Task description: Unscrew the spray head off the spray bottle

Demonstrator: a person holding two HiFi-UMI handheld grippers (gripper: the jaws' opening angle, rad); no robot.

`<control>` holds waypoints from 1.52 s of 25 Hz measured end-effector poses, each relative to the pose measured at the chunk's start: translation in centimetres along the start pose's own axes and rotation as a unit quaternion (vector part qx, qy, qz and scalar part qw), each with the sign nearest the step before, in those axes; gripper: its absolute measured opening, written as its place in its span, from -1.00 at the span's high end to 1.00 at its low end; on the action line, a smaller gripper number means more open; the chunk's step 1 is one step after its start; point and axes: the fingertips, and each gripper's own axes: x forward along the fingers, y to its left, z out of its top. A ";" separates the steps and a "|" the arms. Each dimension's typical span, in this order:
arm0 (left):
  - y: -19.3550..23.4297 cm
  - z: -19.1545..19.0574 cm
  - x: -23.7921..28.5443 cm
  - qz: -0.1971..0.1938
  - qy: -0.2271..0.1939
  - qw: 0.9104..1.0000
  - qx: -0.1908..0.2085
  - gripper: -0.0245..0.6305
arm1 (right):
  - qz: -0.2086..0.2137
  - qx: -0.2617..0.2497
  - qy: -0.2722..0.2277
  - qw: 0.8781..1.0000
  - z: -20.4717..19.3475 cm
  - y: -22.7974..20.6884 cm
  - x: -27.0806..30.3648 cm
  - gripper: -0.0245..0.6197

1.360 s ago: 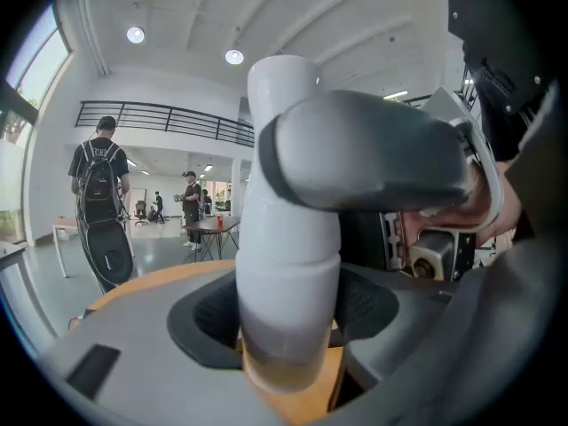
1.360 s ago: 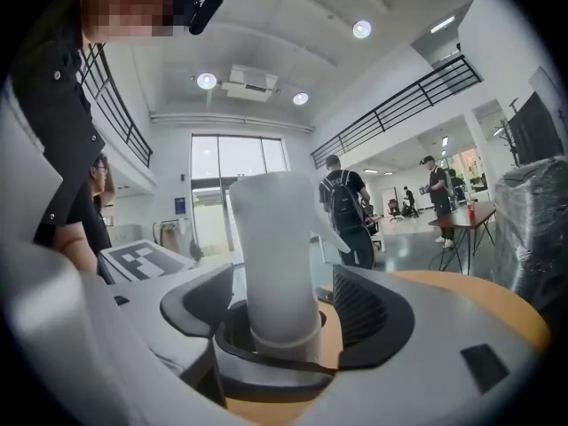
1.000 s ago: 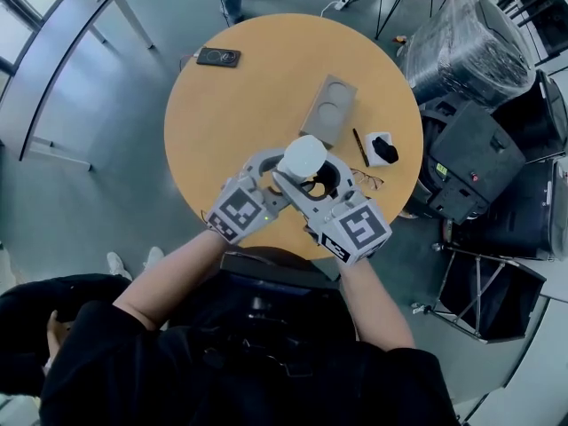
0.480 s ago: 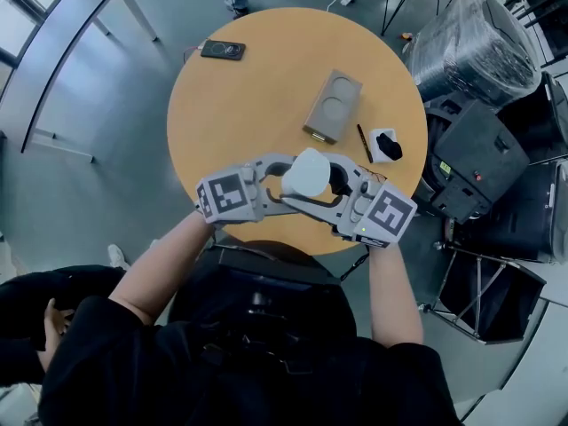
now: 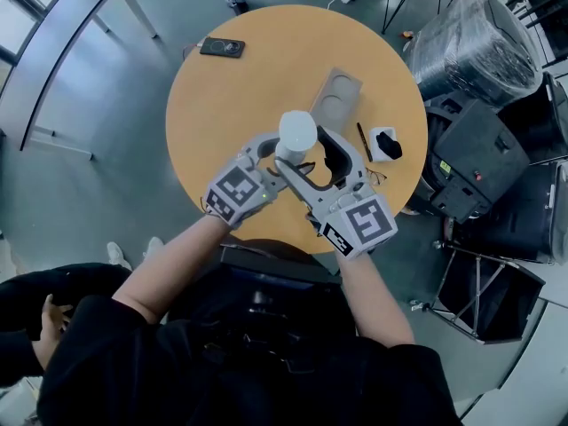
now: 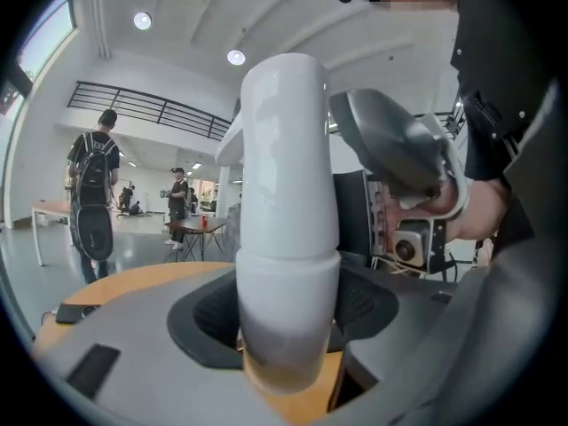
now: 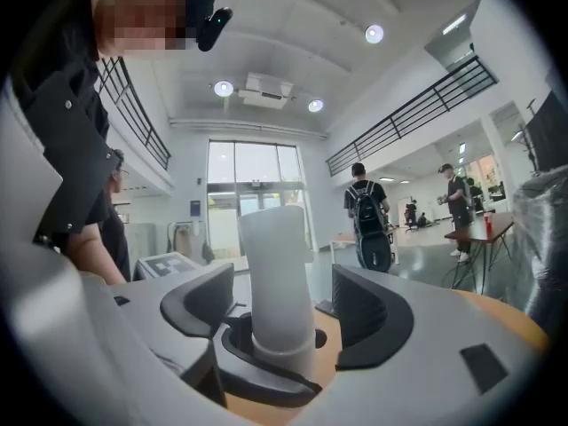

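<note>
The white spray bottle [image 5: 297, 136] stands upright over the near part of the round table [image 5: 231, 96]. My left gripper [image 5: 284, 162] is shut on its lower body, and the dark pads hug the bottle [image 6: 286, 238] from both sides in the left gripper view. My right gripper [image 5: 312, 160] comes in from the right at the upper part. Its jaws have just been opening. The bottle's white top [image 7: 277, 273] stands between them with a gap to each pad [image 7: 368, 313], so nothing is gripped. The nozzle is not visible.
On the table lie a black phone [image 5: 218, 48], a grey two-ring tray [image 5: 333, 100], a pen [image 5: 362, 143], a small white-and-black object [image 5: 383, 145] and glasses [image 5: 373, 177]. Black chairs and a wrapped bundle [image 5: 470, 43] crowd the right side. People walk in the hall behind.
Half a second ago both grippers lay turned out sideways with the bottle; now they are swung back, and the bottle sits farther over the table. The right jaws stand off it.
</note>
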 end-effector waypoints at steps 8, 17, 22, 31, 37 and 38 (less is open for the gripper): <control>0.5 -0.3 1.2 0.031 0.014 0.999 0.005 -0.01 | -0.059 -0.027 -0.018 0.998 0.2 -0.8 1.3 0.08; -1.5 0.5 0.1 -0.078 -0.014 0.997 0.013 -0.01 | 0.095 -0.026 -0.054 0.994 1.1 1.0 0.4 0.26; -3.6 1.5 -1.7 -0.164 -0.021 0.985 0.053 -0.01 | 0.221 -0.008 -0.076 0.972 2.4 3.2 -0.9 0.27; -4.8 1.1 -3.1 -0.185 -0.025 0.980 0.063 -0.01 | 0.245 0.023 -0.069 0.967 3.8 4.3 -1.6 0.28; -5.9 0.2 -2.4 -0.181 -0.025 0.981 0.058 -0.01 | 0.239 -0.005 -0.070 0.968 5.2 4.3 -2.8 0.28; -5.9 0.0 -2.4 -0.180 -0.023 0.982 0.058 -0.01 | 0.239 -0.007 -0.073 0.968 5.6 4.3 -2.9 0.28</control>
